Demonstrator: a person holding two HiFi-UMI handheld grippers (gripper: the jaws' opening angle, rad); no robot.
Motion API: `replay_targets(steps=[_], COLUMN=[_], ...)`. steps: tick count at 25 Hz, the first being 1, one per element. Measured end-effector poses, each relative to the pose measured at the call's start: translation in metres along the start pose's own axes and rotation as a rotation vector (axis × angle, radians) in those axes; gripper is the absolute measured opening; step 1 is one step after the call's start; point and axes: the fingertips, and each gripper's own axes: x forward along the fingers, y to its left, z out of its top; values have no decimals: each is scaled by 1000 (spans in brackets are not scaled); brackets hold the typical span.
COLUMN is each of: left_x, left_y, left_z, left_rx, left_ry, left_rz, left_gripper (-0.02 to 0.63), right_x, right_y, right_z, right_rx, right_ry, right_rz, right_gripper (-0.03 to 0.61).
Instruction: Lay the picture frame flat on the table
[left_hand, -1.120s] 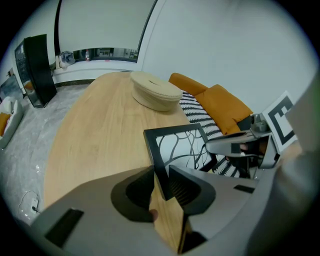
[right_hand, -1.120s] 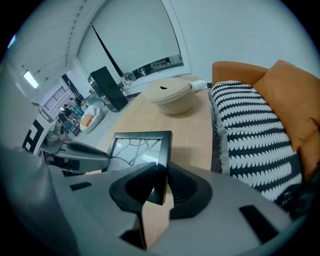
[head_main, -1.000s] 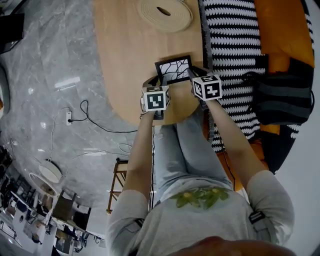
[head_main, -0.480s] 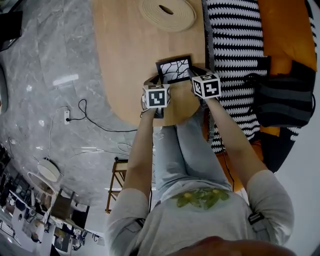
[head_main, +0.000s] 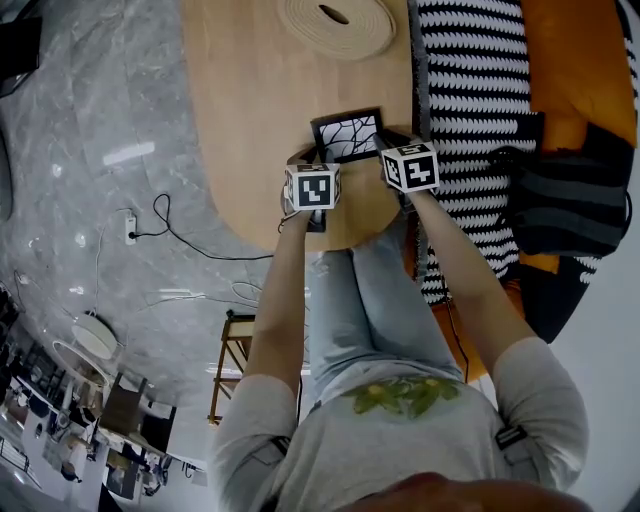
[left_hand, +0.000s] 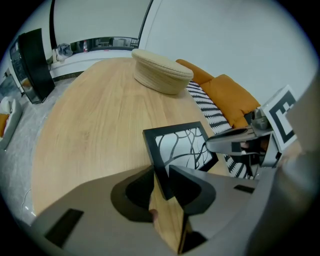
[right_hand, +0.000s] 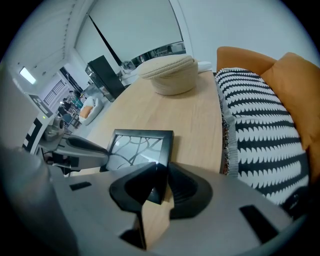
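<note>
A black picture frame (head_main: 348, 135) with a branch pattern sits over the near end of the oval wooden table (head_main: 250, 110), its face tilted up towards me. My left gripper (head_main: 318, 162) is shut on its near left corner. My right gripper (head_main: 386, 147) is shut on its near right corner. In the left gripper view the frame (left_hand: 182, 150) runs out from between the jaws of the left gripper (left_hand: 162, 172), with the right gripper (left_hand: 235, 145) at its far side. The right gripper view shows the frame (right_hand: 137, 145) edge pinched in the right gripper (right_hand: 162, 172). I cannot tell whether its far edge touches the table.
A round woven basket (head_main: 335, 25) stands at the table's far end. A black-and-white striped throw (head_main: 465, 100) covers the orange sofa to the right, beside a dark bag (head_main: 570, 190). A cable and power strip (head_main: 150, 225) lie on the grey floor to the left.
Both grippers and the frame have shifted very slightly away from me over the table. Both grips are unchanged.
</note>
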Motion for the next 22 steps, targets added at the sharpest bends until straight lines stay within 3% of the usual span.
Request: replay_targets(steps=[7, 14, 22], left_x=[9, 10, 11], left_y=[3, 2, 3], left_z=[-5, -5, -5], left_rx=[-7, -3, -35], left_ry=[10, -55, -22], left_rz=[5, 71, 64], left_gripper=[106, 110, 110], right_x=[6, 10, 10], right_y=[-1, -1, -1], right_z=[-5, -8, -7], right_rx=[-21, -44, -54], right_ry=[10, 0, 26], right_rz=[-10, 3, 11], right_gripper=[86, 94, 96])
